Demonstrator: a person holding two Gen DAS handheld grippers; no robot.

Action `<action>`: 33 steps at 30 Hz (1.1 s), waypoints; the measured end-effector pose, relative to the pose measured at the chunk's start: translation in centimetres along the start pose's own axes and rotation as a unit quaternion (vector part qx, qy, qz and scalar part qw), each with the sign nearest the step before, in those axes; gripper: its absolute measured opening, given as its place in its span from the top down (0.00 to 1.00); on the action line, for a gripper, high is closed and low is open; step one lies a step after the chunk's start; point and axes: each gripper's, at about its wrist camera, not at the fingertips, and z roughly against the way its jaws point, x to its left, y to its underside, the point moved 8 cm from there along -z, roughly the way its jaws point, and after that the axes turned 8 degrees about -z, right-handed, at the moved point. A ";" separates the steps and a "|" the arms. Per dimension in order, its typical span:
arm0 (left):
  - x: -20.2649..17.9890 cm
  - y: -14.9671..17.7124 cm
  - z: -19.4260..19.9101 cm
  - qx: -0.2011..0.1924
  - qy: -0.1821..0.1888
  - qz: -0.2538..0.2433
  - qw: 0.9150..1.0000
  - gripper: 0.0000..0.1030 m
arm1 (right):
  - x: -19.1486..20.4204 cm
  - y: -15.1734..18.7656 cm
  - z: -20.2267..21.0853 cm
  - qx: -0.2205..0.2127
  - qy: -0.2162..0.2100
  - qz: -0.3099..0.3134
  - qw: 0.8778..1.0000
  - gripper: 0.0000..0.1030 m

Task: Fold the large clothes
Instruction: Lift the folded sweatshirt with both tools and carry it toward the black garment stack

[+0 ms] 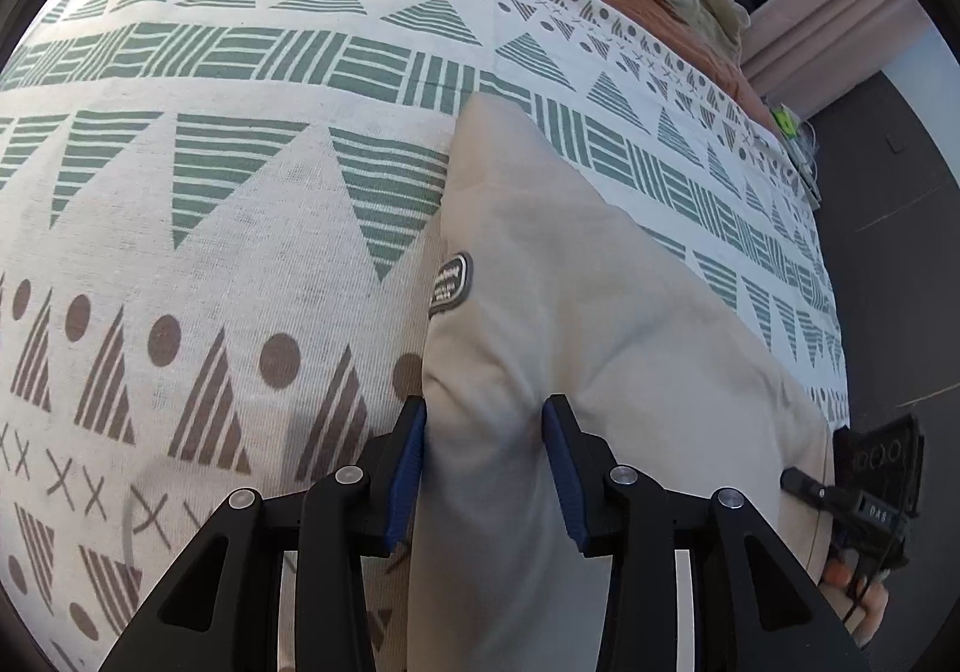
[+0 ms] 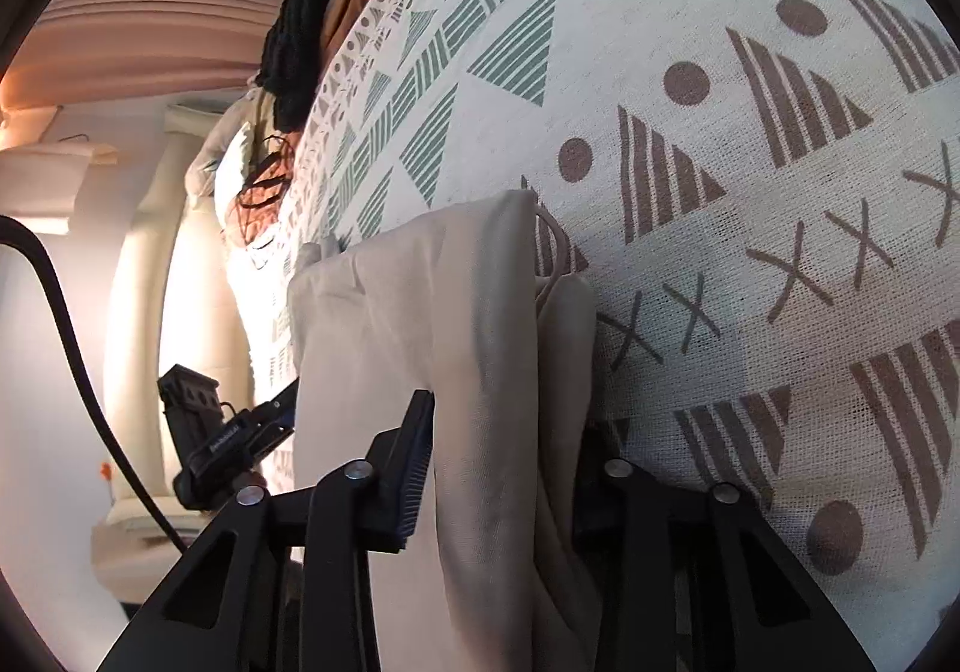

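Beige garment [image 1: 600,312] folded on the patterned cloth [image 1: 240,192], held at both ends

We see the left gripper [image 1: 485,432] with its blue fingers [image 1: 408,456] pinching a bunched fold of the garment near a dark oval patch [image 1: 451,285]; the right gripper [image 2: 510,456] is clenched on the hanging layers of the same garment; the cloth covers the bed below.
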 end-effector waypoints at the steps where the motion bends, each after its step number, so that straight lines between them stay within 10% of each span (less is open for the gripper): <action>1: -0.1 0.0 0.0 -0.001 -0.003 0.001 1.000 0.63 | 0.1 0.1 0.2 -0.007 0.008 0.003 1.000 0.70; 8: -1.5 -0.2 2.9 -0.031 -0.024 -0.018 0.999 0.87 | 2.2 1.0 1.6 -0.061 0.056 0.031 0.996 0.81; 33: -11.5 2.9 24.0 -0.178 0.048 -0.065 0.981 0.94 | 14.1 11.7 14.8 -0.213 0.099 0.132 0.963 0.86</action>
